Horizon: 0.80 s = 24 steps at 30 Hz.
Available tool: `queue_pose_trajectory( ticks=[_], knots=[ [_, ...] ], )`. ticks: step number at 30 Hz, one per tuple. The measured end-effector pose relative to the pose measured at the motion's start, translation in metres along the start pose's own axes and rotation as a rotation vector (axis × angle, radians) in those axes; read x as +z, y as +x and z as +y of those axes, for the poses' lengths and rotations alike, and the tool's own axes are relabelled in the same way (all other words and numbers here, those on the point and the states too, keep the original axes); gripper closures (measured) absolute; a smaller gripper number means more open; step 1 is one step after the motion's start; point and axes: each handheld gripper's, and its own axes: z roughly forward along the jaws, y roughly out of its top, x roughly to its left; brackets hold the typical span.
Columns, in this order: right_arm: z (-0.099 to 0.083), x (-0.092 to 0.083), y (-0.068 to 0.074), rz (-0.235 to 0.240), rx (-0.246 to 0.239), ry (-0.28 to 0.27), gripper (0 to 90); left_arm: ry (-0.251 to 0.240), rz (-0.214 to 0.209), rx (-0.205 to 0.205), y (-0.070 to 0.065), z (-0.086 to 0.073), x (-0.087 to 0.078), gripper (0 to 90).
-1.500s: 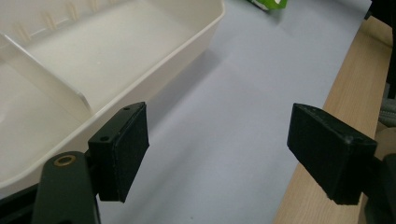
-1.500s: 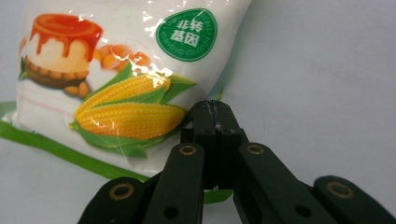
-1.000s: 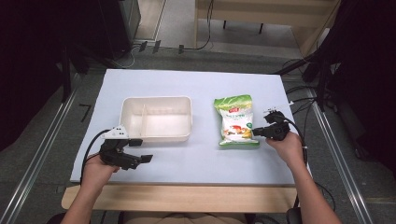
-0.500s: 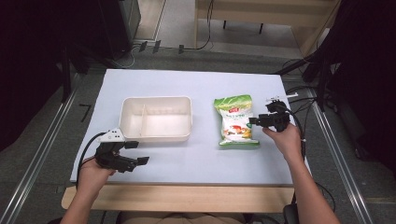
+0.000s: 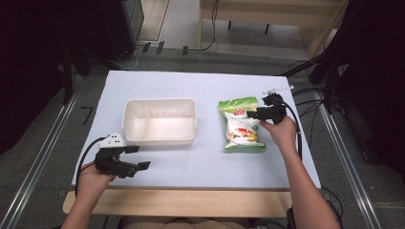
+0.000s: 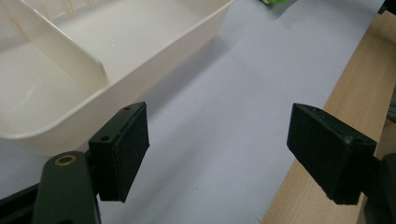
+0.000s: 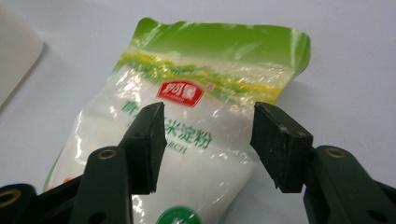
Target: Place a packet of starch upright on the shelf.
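A green and white starch bag (image 5: 241, 125) lies flat on the pale blue mat, right of a cream divided tray (image 5: 160, 101). My right gripper (image 5: 250, 114) hovers over the bag's upper right part, pointing left. In the right gripper view its jaws (image 7: 208, 116) stand apart above the bag (image 7: 205, 79); they have just been opening and nothing is pressed between them. My left gripper (image 5: 138, 157) rests near the front left of the mat, open, with bare mat between its jaws (image 6: 217, 140). The tray's corner (image 6: 154, 70) is just ahead of it.
The wooden table edge (image 5: 191, 200) runs along the front, close to the left gripper. Metal rails (image 5: 43, 157) flank the table. Cables (image 5: 305, 102) lie at the right side. Both compartments of the tray hold nothing.
The right gripper's jaws went from nearly shut to apart, and the hand moved toward the far end of the bag. The left hand shifted only slightly.
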Motion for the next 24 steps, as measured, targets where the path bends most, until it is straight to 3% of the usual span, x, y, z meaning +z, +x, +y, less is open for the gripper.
queue_pose_trajectory(
  ticks=[3, 6, 12, 15, 24],
  knots=[
    [0.004, 0.006, -0.008, -0.009, 0.025, -0.022, 42.5, 0.004, 0.007, 0.002, 0.0, 0.0, 0.0, 21.6],
    [0.008, 0.014, -0.014, -0.062, 0.031, -0.007, 38.0, 0.0, 0.004, 0.0, 0.001, -0.001, 0.0, 21.6],
    [0.009, 0.03, -0.025, -0.028, 0.091, 0.002, 36.8, 0.01, 0.009, 0.006, 0.0, -0.001, 0.0, 21.6],
    [0.008, 0.04, -0.026, -0.018, 0.095, 0.034, 34.9, 0.009, 0.009, 0.006, 0.0, -0.001, 0.0, 21.6],
    [0.007, 0.054, -0.016, 0.084, 0.089, 0.073, 38.4, 0.005, 0.006, 0.009, -0.002, -0.002, -0.001, 21.6]
  ],
)
